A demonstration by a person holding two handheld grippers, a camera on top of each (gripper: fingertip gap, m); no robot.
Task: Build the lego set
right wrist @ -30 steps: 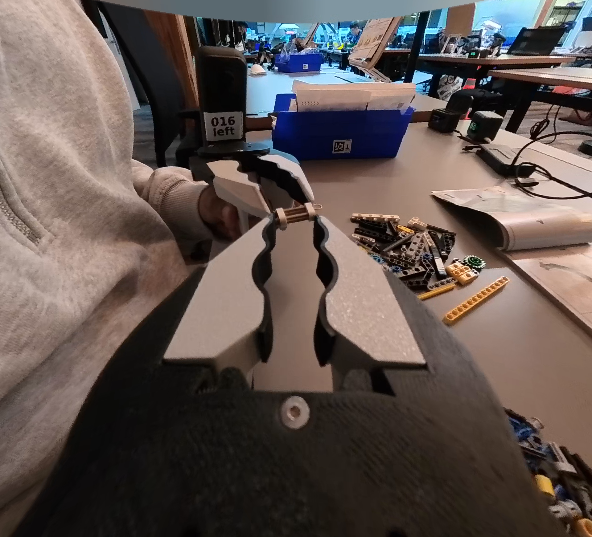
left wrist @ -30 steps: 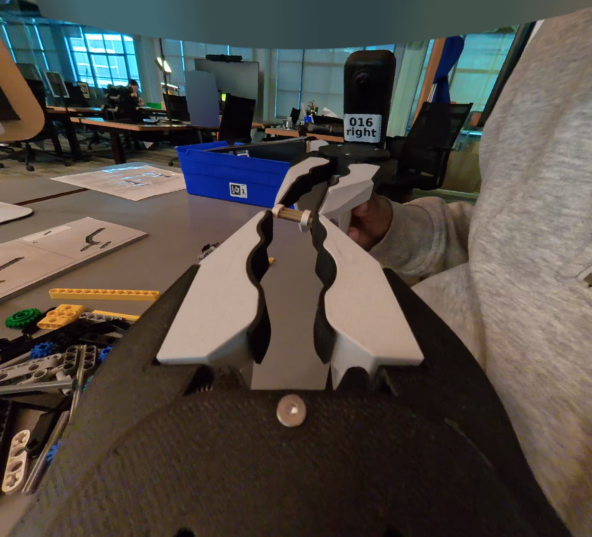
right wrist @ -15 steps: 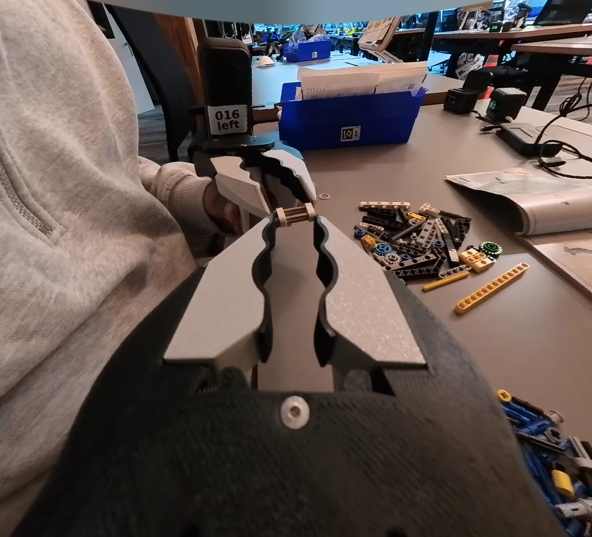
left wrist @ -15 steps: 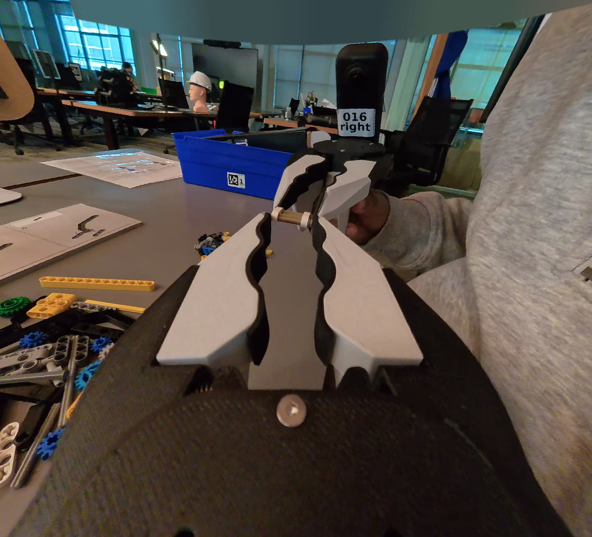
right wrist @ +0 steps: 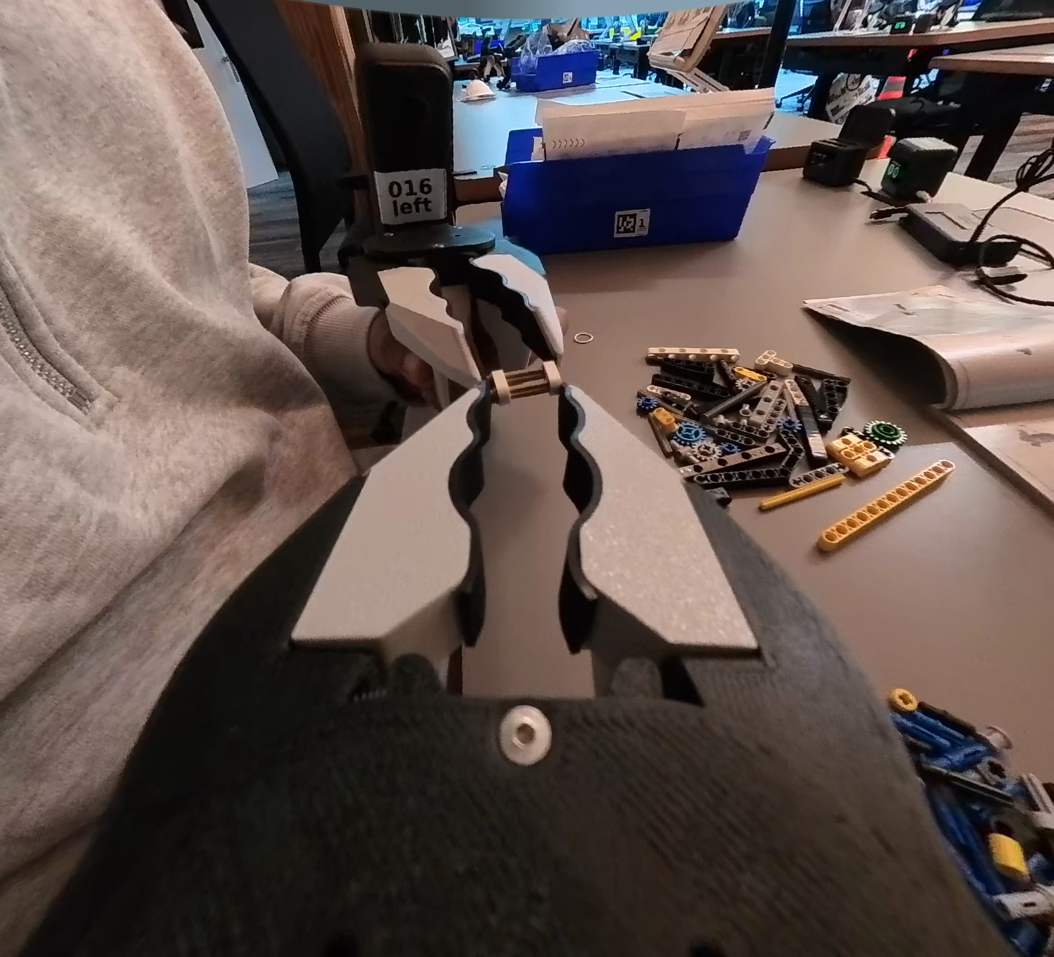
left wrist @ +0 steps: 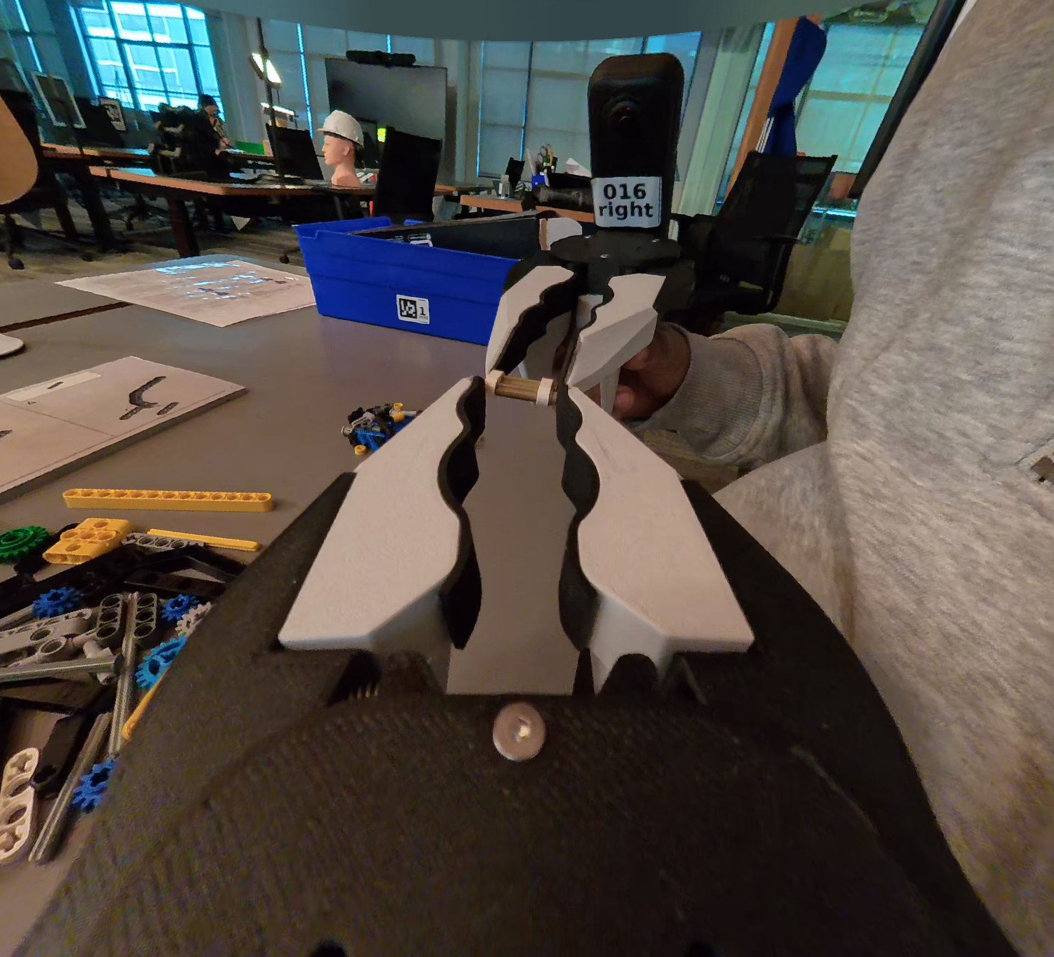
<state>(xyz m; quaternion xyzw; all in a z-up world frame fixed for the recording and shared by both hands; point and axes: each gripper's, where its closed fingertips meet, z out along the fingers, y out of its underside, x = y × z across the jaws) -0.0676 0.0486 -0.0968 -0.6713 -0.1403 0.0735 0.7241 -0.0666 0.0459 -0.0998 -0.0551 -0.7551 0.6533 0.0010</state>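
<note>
I read the tan spool piece (left wrist: 520, 391) as pinched lengthwise by my left hand-held gripper (left wrist: 520, 392), its axis crosswise, the right hand-held gripper (right wrist: 523, 391) apparently gripping it too.

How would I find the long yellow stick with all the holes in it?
Start at the grey table and find the heap of dark pieces in front of the blue bin. On the near side of that heap lies the yellow beam, flat and alone. It is the longest yellow piece, with a row of holes, unlike the thin plain yellow rod beside it.
</note>
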